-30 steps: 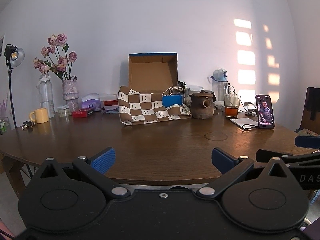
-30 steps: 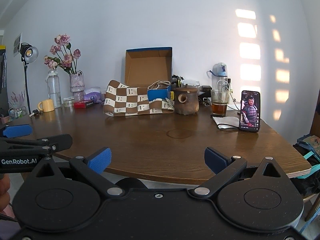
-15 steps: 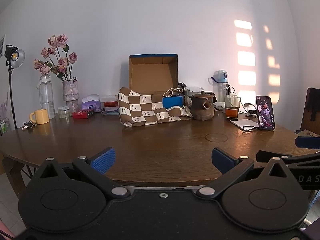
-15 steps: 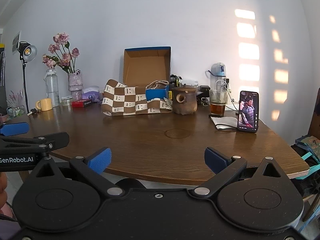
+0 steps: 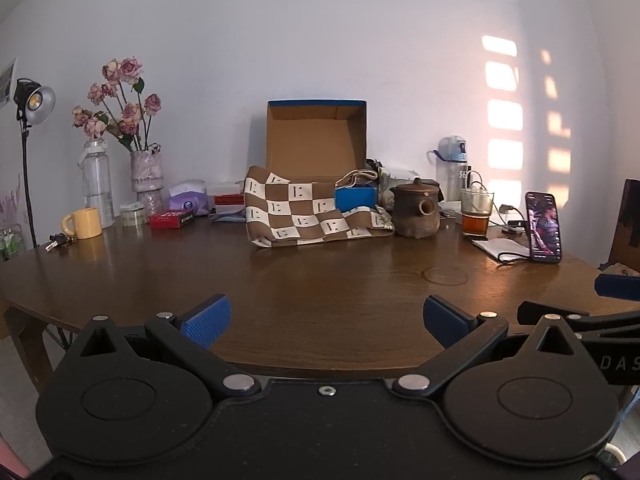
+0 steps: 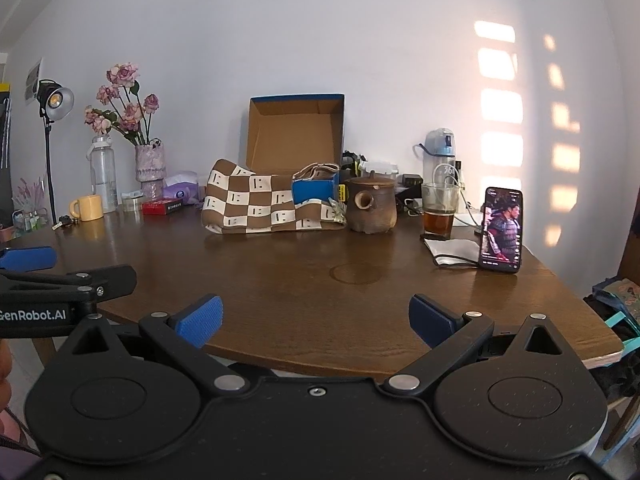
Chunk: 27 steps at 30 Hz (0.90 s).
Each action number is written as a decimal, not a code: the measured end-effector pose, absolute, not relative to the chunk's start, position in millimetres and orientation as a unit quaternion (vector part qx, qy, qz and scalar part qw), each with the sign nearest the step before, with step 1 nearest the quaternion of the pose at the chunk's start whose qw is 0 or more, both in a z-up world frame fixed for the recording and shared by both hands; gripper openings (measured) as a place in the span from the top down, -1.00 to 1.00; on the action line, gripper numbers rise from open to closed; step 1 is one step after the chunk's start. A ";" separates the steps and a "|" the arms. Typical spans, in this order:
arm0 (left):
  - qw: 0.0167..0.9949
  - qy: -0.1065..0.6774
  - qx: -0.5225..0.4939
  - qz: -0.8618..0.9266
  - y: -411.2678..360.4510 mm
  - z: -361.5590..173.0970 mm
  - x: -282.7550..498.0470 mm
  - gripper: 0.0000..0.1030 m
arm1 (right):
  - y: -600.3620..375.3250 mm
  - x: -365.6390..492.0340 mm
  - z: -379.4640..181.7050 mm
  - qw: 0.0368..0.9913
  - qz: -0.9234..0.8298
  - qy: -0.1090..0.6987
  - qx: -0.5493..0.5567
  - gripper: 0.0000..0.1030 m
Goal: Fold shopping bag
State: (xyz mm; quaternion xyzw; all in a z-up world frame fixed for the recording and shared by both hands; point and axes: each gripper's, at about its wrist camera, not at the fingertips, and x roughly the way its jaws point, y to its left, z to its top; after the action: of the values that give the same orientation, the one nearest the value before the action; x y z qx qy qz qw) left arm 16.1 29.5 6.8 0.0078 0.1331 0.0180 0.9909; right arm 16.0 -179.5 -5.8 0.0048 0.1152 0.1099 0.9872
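Observation:
A brown-and-cream checkered shopping bag point(image 5: 308, 216) point(image 6: 264, 208) lies crumpled at the far side of the brown wooden table point(image 5: 320, 284), draped over the front of an open cardboard box point(image 5: 316, 140). My left gripper point(image 5: 326, 316) stands open at the table's near edge, far from the bag, with nothing between its blue pads. My right gripper point(image 6: 316, 316) is open too, at the near edge and empty. Each gripper shows at the edge of the other's view.
A brown teapot point(image 5: 416, 212), a glass of tea point(image 5: 476, 214), a propped phone point(image 5: 544, 226) and a water bottle point(image 5: 452, 164) stand right of the bag. A vase of roses point(image 5: 146, 172), a yellow mug point(image 5: 84, 222) and small boxes stand left.
Both grippers have crept slightly forward toward the table, so the bag and box look a little nearer. Both stay open.

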 end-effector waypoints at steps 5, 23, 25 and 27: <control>0.988 0.152 -0.001 0.016 38.1 1.2 36.0 -1.00 | -175.8 31.5 -8.4 0.986 0.110 0.128 0.003 -0.97; 0.983 0.173 0.028 -0.060 68.9 9.9 171.5 -1.00 | -168.7 138.3 7.1 0.988 0.086 0.129 0.001 -0.97; 0.982 0.172 0.039 -0.071 71.9 8.1 199.2 -1.00 | -168.6 153.6 9.8 0.988 0.080 0.129 0.009 -0.97; 0.978 0.185 0.055 -0.084 69.7 8.6 222.8 -1.00 | -169.1 167.3 10.8 0.988 0.078 0.131 0.017 -0.97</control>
State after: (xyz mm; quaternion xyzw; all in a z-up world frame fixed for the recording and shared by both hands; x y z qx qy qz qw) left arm 222.8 69.7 8.6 0.0549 0.1850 -0.0838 0.9776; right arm 167.3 -169.1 10.8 0.0171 0.1311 0.0776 0.9882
